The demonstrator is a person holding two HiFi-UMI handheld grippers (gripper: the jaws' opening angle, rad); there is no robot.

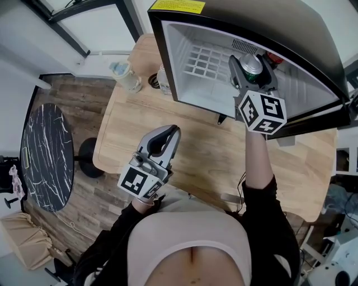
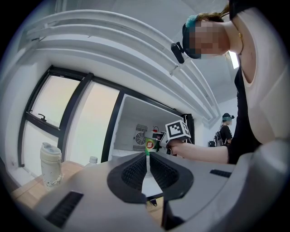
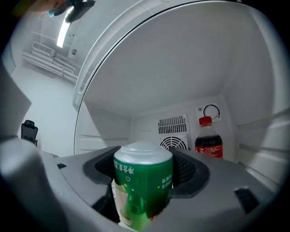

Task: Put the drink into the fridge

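One wooden table [image 1: 196, 145]: light wood; it carries the fridge at its far side, and the person stands at its near edge.
Mini fridge [image 1: 182, 67]: black outside, white inside, open toward the person, with a white wire shelf [image 1: 204, 60] at the left of the compartment and a yellow label [image 1: 178, 5] on the top edge.
Round side table [image 1: 45, 156]: black marble top, on the wood-plank floor, well apart to the left.
Right gripper [image 1: 251, 68]: reaches into the fridge opening; its two jaws are clamped on the sides of the drink can, one jaw on each side.
Left gripper [image 1: 168, 134]: held low over the near part of the table, away from the fridge; its jaws are pressed almost together, with only a thin slit between them and nothing in it.
Lidded tumbler [image 1: 126, 75]: pale, upright at the table's far left corner.
Cola bottle [image 3: 209, 142]: red cap, dark drink, upright at the back of the fridge, right of the round fan grille [image 3: 174, 142].
Drink can [image 3: 142, 181]: green with a silver top, upright between the right gripper's jaws, inside the fridge in front of the grille; whether it touches the fridge floor cannot be told.
Water bottle [image 1: 162, 82]: clear, white cap, just beside the fridge's left wall.
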